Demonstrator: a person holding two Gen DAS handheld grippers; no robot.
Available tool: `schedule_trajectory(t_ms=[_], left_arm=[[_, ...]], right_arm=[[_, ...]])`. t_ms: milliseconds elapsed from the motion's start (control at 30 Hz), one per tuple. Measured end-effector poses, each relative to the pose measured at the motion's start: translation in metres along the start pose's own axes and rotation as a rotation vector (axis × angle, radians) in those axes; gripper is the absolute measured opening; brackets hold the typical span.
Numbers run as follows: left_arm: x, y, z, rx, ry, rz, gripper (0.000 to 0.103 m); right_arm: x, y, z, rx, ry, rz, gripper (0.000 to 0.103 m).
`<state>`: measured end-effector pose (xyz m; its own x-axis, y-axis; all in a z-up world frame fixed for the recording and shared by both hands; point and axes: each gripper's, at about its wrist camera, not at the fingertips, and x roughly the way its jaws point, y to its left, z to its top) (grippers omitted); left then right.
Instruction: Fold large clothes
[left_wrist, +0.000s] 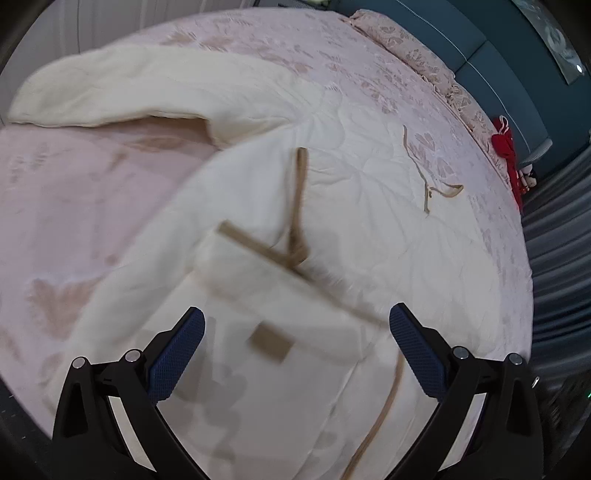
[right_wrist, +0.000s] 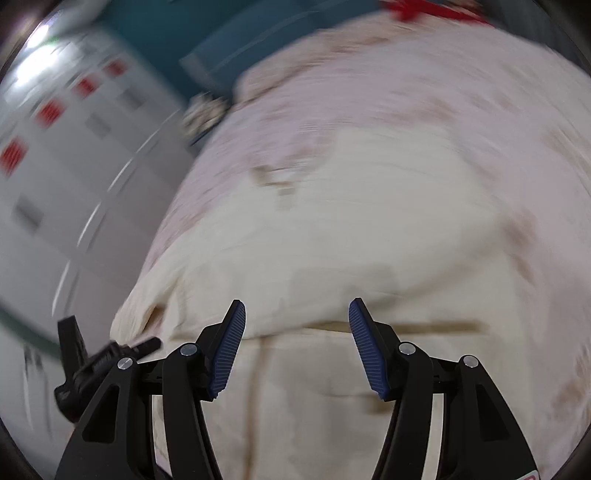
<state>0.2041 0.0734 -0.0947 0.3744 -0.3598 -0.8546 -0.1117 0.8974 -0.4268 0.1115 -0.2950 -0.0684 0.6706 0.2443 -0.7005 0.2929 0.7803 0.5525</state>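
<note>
A big cream quilted garment (left_wrist: 332, 155) lies spread over the bed (left_wrist: 74, 206), which wears a pale pink floral cover. From the left wrist view the garment fills the centre and runs out toward 10 o'clock, where one long sleeve (left_wrist: 122, 92) stretches across the cover. Tan trim (left_wrist: 300, 192) crosses its middle, and a thin tan cord (left_wrist: 424, 177) lies loose toward 2 o'clock. The left gripper (left_wrist: 297, 325) hangs above the near cloth at 6 o'clock, jaws spread wide, nothing between them. In the right wrist view, badly blurred, the right gripper (right_wrist: 297, 317) is also spread and empty over the garment's near edge (right_wrist: 332, 266). A red item (left_wrist: 506, 144) sits at the bed's rim around 3 o'clock, by the teal headboard (left_wrist: 491, 74)
</note>
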Motion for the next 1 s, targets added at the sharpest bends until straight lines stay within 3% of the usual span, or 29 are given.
schedule_trajectory(t_ms=[33,133,200,233,267,300,467,567,600,633,733,800,933,1000], left_arm=[[0.010,-0.002,0.006,-0.015,0.015,-0.013,0.097],[0.033,-0.006,0.019,-0.059,0.045,-0.027,0.074],[0.040,-0.010,0.028,-0.053,0.048,-0.010,0.047],[0.041,-0.011,0.031,-0.043,0.044,-0.001,0.042],[0.040,-0.014,0.034,-0.029,0.032,0.017,0.024],[0.039,-0.020,0.040,0.007,0.013,0.047,0.013],[0.024,-0.038,0.068,0.102,-0.071,0.066,0.008],[0.013,-0.052,0.088,0.160,-0.148,0.085,0.007],[0.009,-0.057,0.094,0.180,-0.175,0.093,0.007],[0.004,-0.062,0.099,0.202,-0.205,0.097,0.007],[0.001,-0.069,0.107,0.244,-0.254,0.111,0.007],[0.016,-0.067,0.106,0.262,-0.243,0.150,0.007],[0.072,-0.049,0.091,0.271,-0.124,0.257,0.007],[0.083,-0.042,0.084,0.264,-0.107,0.267,0.007]], right_arm=[[-0.003,-0.020,0.000,0.056,-0.011,-0.003,0.059],[-0.001,-0.066,0.004,0.206,-0.037,0.031,0.059],[0.005,-0.087,0.008,0.291,-0.055,0.063,0.059],[0.010,-0.096,0.011,0.325,-0.065,0.075,0.059],[0.012,-0.102,0.014,0.345,-0.071,0.081,0.059],[0.017,-0.109,0.019,0.373,-0.084,0.095,0.059],[0.036,-0.136,0.041,0.506,-0.154,0.145,0.056],[0.048,-0.142,0.057,0.550,-0.164,0.163,0.036],[0.047,-0.140,0.060,0.543,-0.167,0.165,0.017],[0.043,-0.134,0.066,0.507,-0.184,0.150,0.010],[0.024,-0.114,0.078,0.391,-0.245,0.133,0.008],[0.021,-0.106,0.078,0.307,-0.249,0.080,0.006],[0.053,-0.116,0.072,0.240,-0.119,-0.102,0.005],[0.062,-0.119,0.069,0.200,-0.089,-0.164,0.005]])
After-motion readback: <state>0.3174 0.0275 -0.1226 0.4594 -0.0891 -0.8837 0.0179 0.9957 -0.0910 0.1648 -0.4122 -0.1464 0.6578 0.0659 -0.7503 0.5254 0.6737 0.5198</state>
